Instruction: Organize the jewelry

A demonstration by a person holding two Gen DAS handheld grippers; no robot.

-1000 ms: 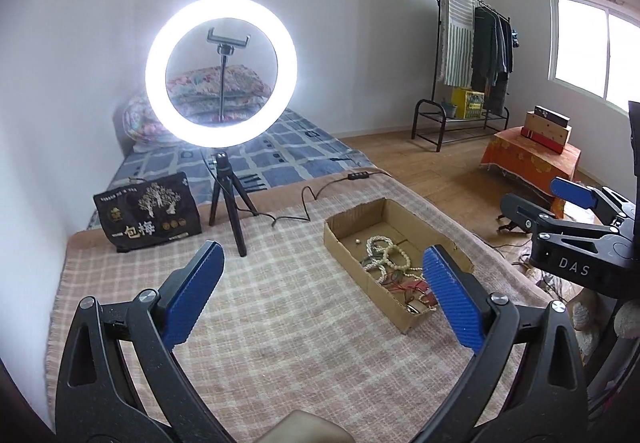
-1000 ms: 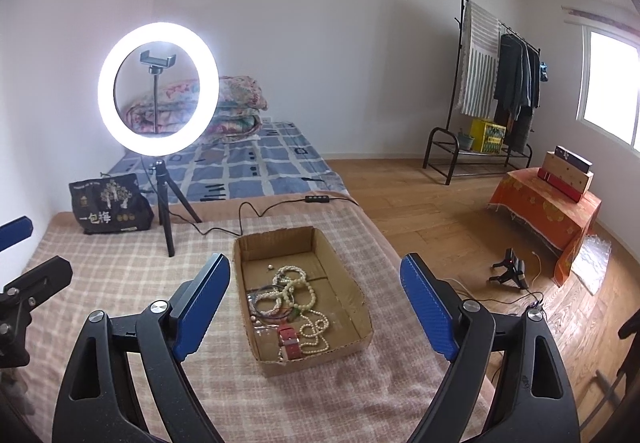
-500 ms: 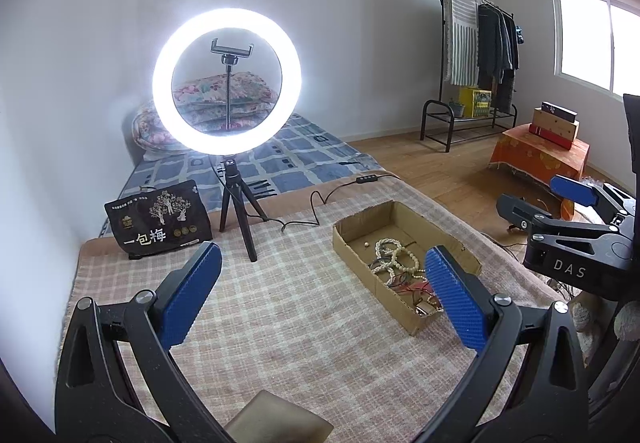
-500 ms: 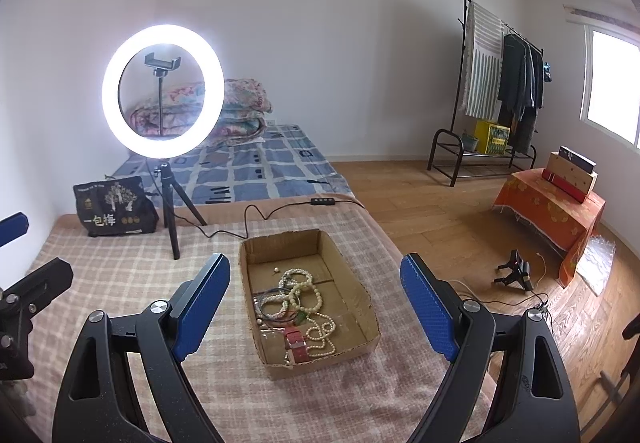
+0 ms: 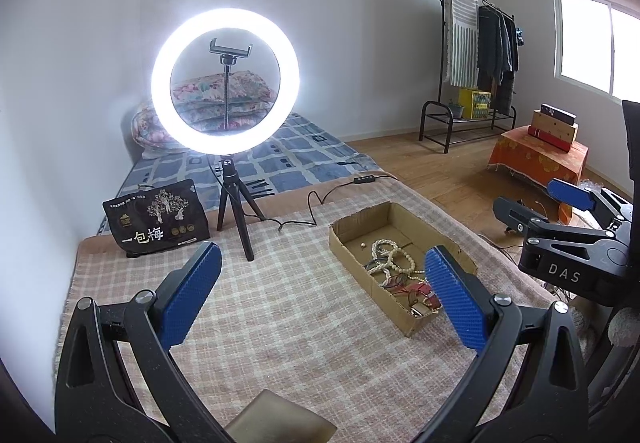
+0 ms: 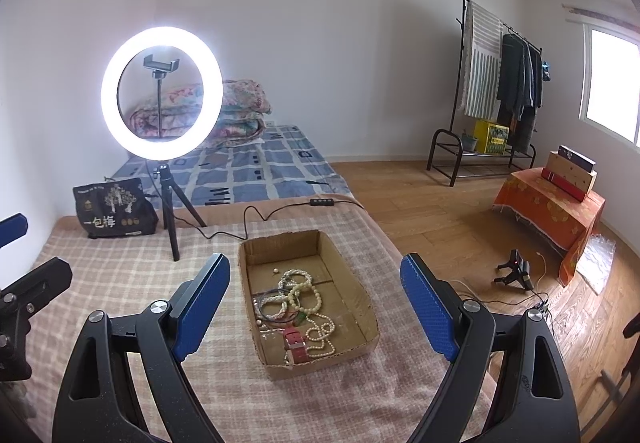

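Jewelry point(image 6: 298, 307) – bead strands, bangles, a red strap – lies tangled in a shallow cardboard box point(image 6: 362, 289) on the checked blanket point(image 6: 120, 275). In the right wrist view the box sits straight ahead, w/ the right gripper point(image 6: 316, 303) above its near end, jaws spread wide, nothing pinched, not touching. The left gripper point(image 5: 322, 287) hangs to the left of the box, jaws also spread & empty; the box point(image 5: 348, 239) is by its right finger. Far left: lit ring light point(image 6: 162, 93) on tripod, black bag point(image 6: 114, 211) beside it.
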